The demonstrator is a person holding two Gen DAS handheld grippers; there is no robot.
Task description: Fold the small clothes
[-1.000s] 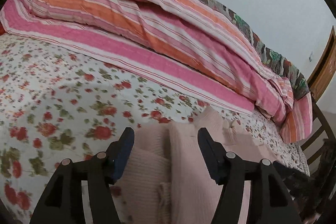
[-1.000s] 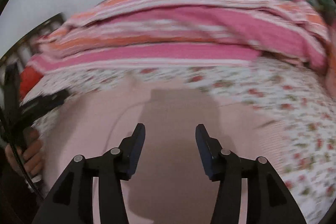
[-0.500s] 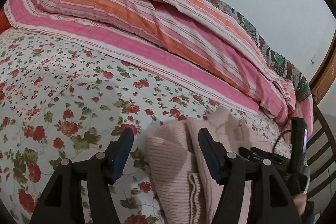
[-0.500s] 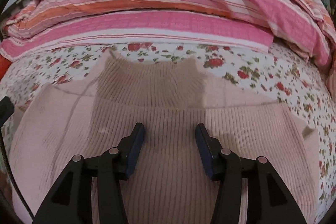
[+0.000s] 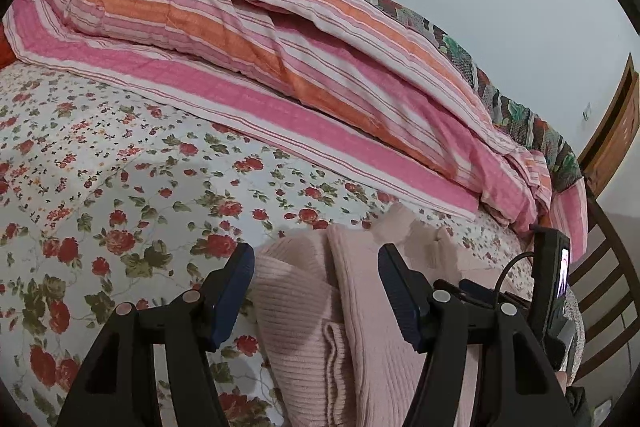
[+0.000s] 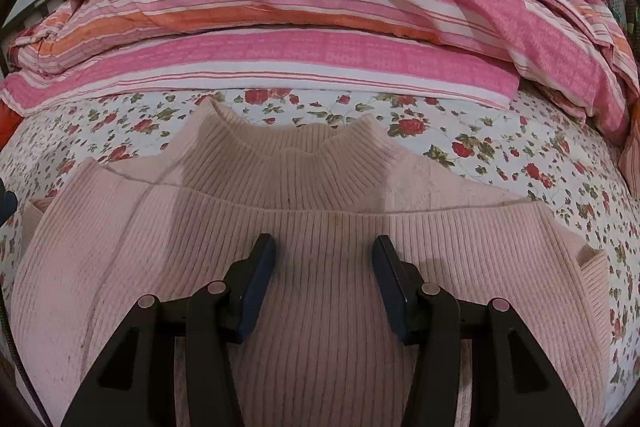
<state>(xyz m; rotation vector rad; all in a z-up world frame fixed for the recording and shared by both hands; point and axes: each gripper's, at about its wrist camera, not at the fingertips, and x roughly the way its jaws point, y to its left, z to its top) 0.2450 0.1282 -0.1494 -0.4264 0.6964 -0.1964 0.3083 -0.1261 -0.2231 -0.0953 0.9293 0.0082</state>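
A pale pink ribbed sweater [image 6: 320, 227] lies on the floral bedsheet [image 6: 500, 155], collar away from me, its lower part folded up across the body. My right gripper [image 6: 323, 251] is open and empty just above the folded part. In the left wrist view the sweater's [image 5: 320, 307] left edge lies under my left gripper [image 5: 316, 263], which is open and empty. The right gripper [image 5: 500, 299] shows at the right there.
A pink and orange striped quilt [image 5: 280, 39] is heaped along the far side of the bed, with a dark patterned blanket [image 5: 520, 115] behind it. A wooden chair [image 5: 600, 267] stands at the right. The floral sheet [image 5: 100, 167] stretches to the left.
Both grippers have drawn back and risen from the sweater, which now lies folded and in sharp view. Both stay open.
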